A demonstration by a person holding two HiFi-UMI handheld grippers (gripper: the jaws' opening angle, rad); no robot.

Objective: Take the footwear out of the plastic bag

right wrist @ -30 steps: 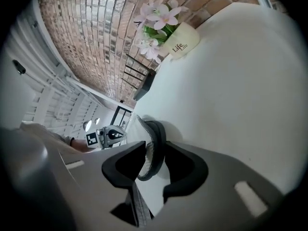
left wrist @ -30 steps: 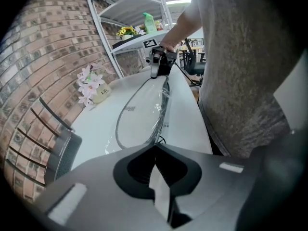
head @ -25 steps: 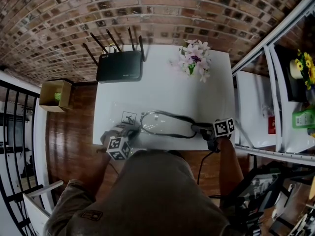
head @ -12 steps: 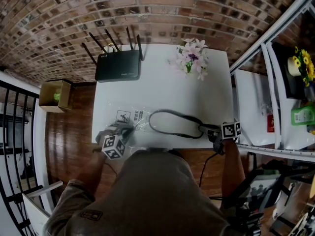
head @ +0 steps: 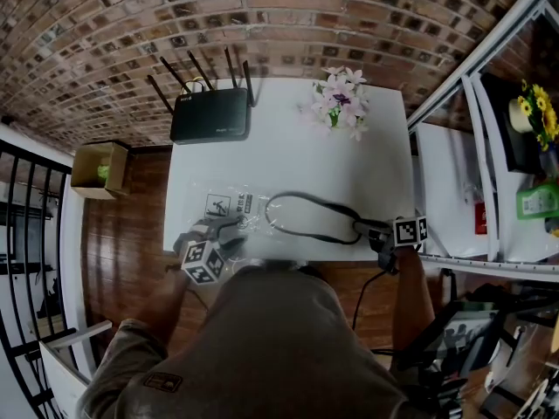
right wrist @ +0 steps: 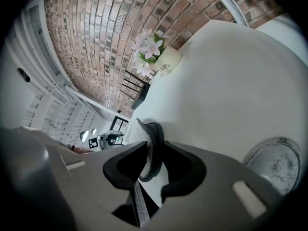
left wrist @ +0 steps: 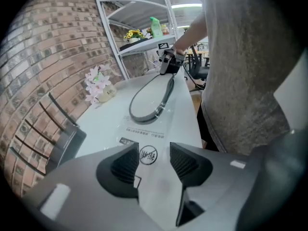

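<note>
Grey-edged footwear [head: 310, 219], one flat slipper, pale in the middle. It lies on the white table [head: 288, 147], with its long axis running across the person's front from left to right.
- Right end: clamped between the jaws of the right gripper [head: 374, 232], which have been closing a little tighter on it. The right gripper view shows the sole edge-on between the pads.
- Left end: just beside the mouth of the plastic bag [head: 229, 206]. Whether the toe is wholly clear of the film cannot be told.

Plastic bag: clear, flat, printed with warning marks, on the near left part of the table.

Left gripper [head: 225, 232]: directly over the bag, jaws spread wide, having just been opening. The film lies below the gap, no pad presses on it, and nothing is held.

Governing relation: the footwear stretches from the right gripper toward the left one. A pull along its length, away from the bag, looks like what would finish the separation. The right hand has the footwear; the left is nearer the bag only.

Surface: smooth and white, probably low friction. At its far side stand a black router [head: 212, 116] and a pot of pink-white flowers [head: 342, 103].

Room: brick wall [head: 262, 16], wooden floor [head: 122, 225], metal shelving [head: 489, 147] at the right.
</note>
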